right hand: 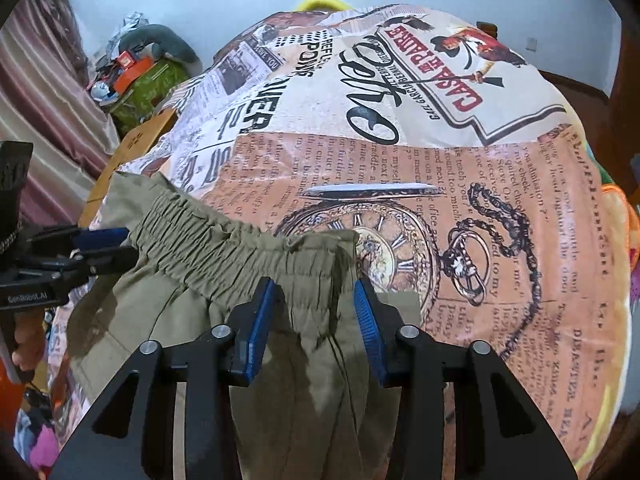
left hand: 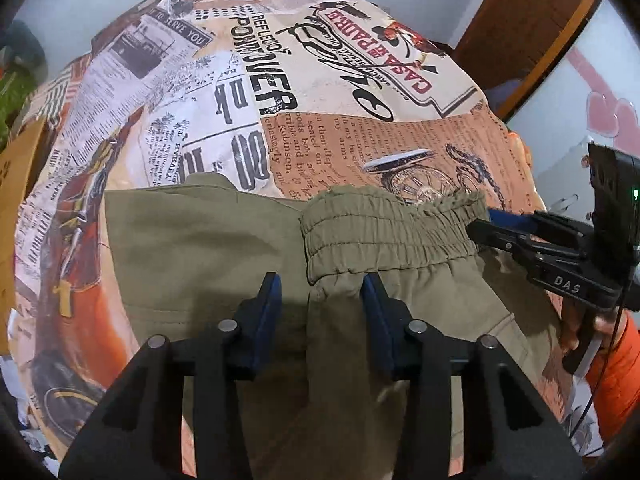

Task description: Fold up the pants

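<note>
Olive green pants (left hand: 208, 240) lie on a newspaper-print bedspread (left hand: 320, 80), the elastic waistband (left hand: 384, 224) bunched toward the far side. My left gripper (left hand: 320, 284) is open, its blue pads on either side of the waistband's left end. My right gripper (right hand: 316, 288) is open over the waistband's right end (right hand: 320, 244). In the left wrist view the right gripper (left hand: 480, 226) comes in from the right by the waistband. In the right wrist view the left gripper (right hand: 120, 244) comes in from the left, touching the waistband (right hand: 192, 240).
The bedspread (right hand: 440, 140) covers a bed. A cardboard box (left hand: 20, 176) and clutter (right hand: 136, 76) sit at the left. A wooden door frame (left hand: 532, 28) stands at the back right. An orange sleeve (left hand: 616, 372) shows behind the right gripper.
</note>
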A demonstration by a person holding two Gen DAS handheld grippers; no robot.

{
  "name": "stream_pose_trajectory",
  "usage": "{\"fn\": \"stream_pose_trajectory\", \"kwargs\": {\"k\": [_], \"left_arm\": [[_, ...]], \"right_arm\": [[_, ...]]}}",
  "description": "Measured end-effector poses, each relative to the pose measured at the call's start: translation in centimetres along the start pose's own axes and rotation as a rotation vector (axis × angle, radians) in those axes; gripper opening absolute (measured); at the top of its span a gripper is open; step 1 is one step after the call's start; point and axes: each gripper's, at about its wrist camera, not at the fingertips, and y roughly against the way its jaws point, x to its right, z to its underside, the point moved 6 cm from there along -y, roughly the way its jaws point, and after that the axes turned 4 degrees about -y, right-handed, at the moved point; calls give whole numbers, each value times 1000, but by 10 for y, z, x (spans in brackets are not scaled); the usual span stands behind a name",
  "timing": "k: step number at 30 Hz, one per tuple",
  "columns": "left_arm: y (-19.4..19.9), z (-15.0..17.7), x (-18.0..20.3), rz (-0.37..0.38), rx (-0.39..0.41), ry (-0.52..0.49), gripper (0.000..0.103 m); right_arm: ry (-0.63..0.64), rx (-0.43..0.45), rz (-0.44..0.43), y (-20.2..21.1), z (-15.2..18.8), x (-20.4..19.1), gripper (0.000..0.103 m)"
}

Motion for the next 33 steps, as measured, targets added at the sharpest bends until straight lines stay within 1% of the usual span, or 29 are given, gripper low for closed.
{"fn": "stream_pose_trajectory", "kwargs": {"k": [2,3,4,8,10,12,14,16,17,19,21,23,25,26,29,32,33], "left_arm": [[-7,0,-2,-6,-15,8,44],[-9,1,-3,-17,-18,5,45],[-12,3,-3,-37,-20,-1,45],[-16,7,3,-114,-10,-55,47],[-8,5,3,-112,-16,-53,47],[5,4,-2,-101,2,-38,48],[22,3,-11,-114,35,-17,52],[36,1,-22,-132,66,4,58],[47,1,-32,-141,86,21,60],[61,2,-46,-155,109,44,67],[73,8,-60,-169,127,66,69],[80,17,-71,-171,128,83,74],[80,27,-75,-160,122,100,75],[79,32,-76,-150,114,107,75],[69,52,-74,-101,77,127,75],[56,64,-69,-75,45,135,75],[50,68,-68,-79,31,133,75]], "right_arm": [[6,-20,2,-5,2,1,22],[13,-52,12,-9,4,2,20],[25,-69,26,-12,4,3,20],[74,-81,67,-14,5,-1,20],[101,-66,86,-7,5,-4,22],[90,-69,74,4,6,-3,23],[70,-70,45,14,8,-1,26],[59,-45,38,30,11,2,39],[60,-30,41,38,13,4,42],[62,-9,40,50,17,6,44],[47,-5,36,57,21,8,44],[17,-11,40,62,29,12,47],[-7,-13,24,65,36,14,51],[-16,-16,13,65,39,14,51],[-66,-36,-37,63,52,15,51],[-109,-52,-61,57,62,15,51],[-114,-56,-65,54,64,15,51]]}}
